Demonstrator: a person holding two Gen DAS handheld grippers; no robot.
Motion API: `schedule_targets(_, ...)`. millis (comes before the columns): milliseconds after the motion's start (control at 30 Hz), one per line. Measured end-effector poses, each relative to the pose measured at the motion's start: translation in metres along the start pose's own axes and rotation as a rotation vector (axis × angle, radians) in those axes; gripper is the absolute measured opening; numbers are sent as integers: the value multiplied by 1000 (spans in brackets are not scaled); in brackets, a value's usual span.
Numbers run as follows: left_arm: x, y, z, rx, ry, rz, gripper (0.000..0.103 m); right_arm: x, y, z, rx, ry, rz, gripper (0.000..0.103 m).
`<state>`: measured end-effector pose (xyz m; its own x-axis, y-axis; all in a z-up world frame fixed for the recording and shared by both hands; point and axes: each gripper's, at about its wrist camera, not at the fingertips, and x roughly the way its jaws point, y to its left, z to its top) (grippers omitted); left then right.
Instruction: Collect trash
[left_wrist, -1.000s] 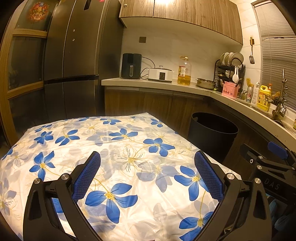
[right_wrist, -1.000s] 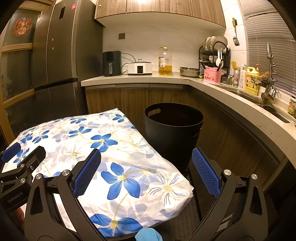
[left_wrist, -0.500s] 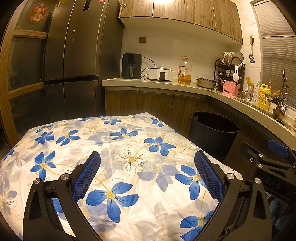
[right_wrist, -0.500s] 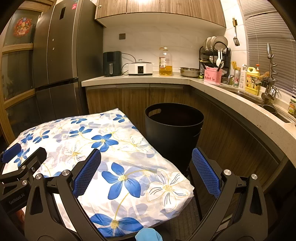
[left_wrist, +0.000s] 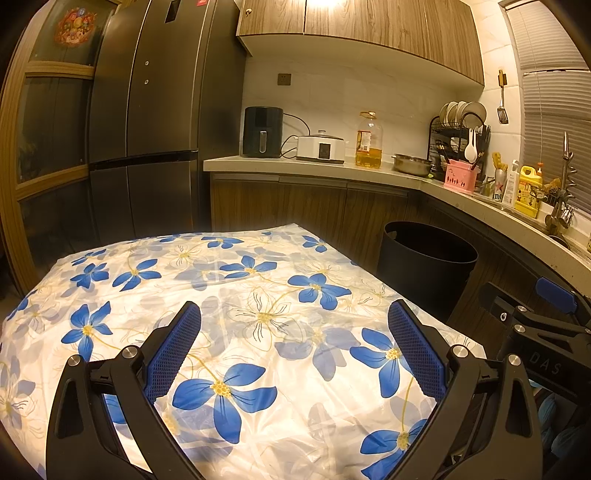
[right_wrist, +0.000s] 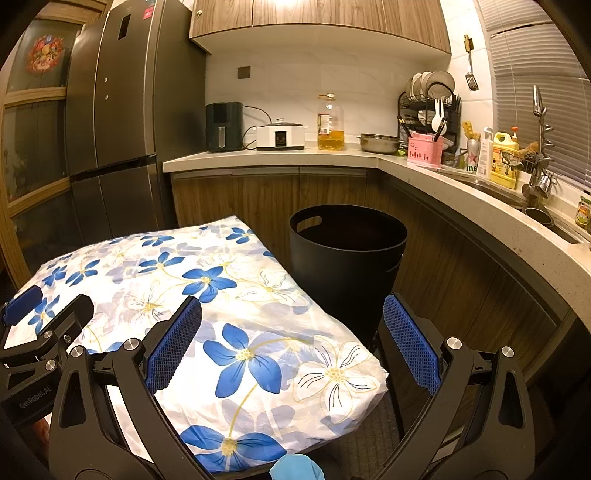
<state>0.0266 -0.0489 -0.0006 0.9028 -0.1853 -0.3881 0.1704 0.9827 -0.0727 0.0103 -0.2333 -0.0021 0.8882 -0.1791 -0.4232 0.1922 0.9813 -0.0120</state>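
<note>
Barely any shift since earlier frames: both grippers hover, jaws spread, empty.
No trash visible on blue-flowered white plastic tablecloth (left_wrist: 258, 295); scan w/ left gripper (left_wrist: 295, 350) & right gripper (right_wrist: 291, 343) near round black plastic bin (right_wrist: 347, 254).

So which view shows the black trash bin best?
The right wrist view: the black trash bin stands near centre, open rim, handle cutout and most of its wall visible beside the floral-covered table. The left wrist view shows it smaller, off to the right, its base hidden behind the table corner.

One black bin (right_wrist: 347, 254), one flowered tablecloth (left_wrist: 236, 295)
</note>
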Motion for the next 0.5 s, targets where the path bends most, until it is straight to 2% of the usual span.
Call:
schedule_targets(267, 0, -1, 0, 1, -2, 1, 97, 0, 0, 0, 1, -2, -1, 98)
schedule_targets(367, 0, -1, 0, 6, 1, 1, 91, 0, 0, 0, 1, -2, -2, 98)
schedule_targets(500, 4, 1, 0, 13, 20, 6, 74, 0, 0, 0, 1, -3, -2, 98)
